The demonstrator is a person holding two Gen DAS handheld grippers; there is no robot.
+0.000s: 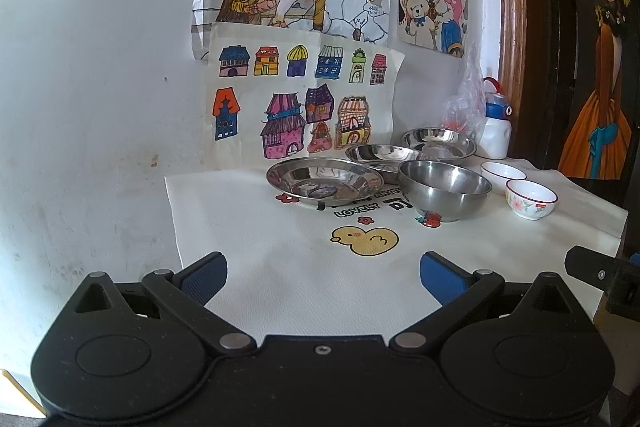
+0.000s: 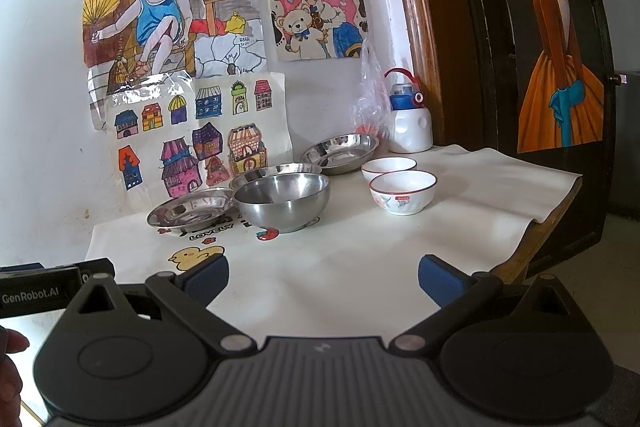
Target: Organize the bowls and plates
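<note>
Three shallow steel plates stand near the wall: a left one (image 1: 324, 183) (image 2: 190, 211), a middle one (image 1: 380, 155) (image 2: 276, 171) and a back one (image 1: 438, 143) (image 2: 340, 151). A deep steel bowl (image 1: 446, 189) (image 2: 282, 201) sits in front of the middle plate. Two white ceramic bowls with red rims stand to the right, the nearer (image 1: 531, 198) (image 2: 402, 191) and the farther (image 1: 502, 174) (image 2: 388, 167). My left gripper (image 1: 322, 273) is open, low over the near cloth, well short of the dishes. My right gripper (image 2: 323, 275) is open too, holding nothing.
A white cloth (image 1: 320, 287) with a yellow duck print (image 1: 366, 239) covers the table. Drawings hang on the wall (image 1: 100, 67) behind. A white and blue bottle (image 2: 410, 119) and a plastic bag (image 2: 370, 99) stand at the back right. The table's right edge (image 2: 536, 239) drops off beside a dark door.
</note>
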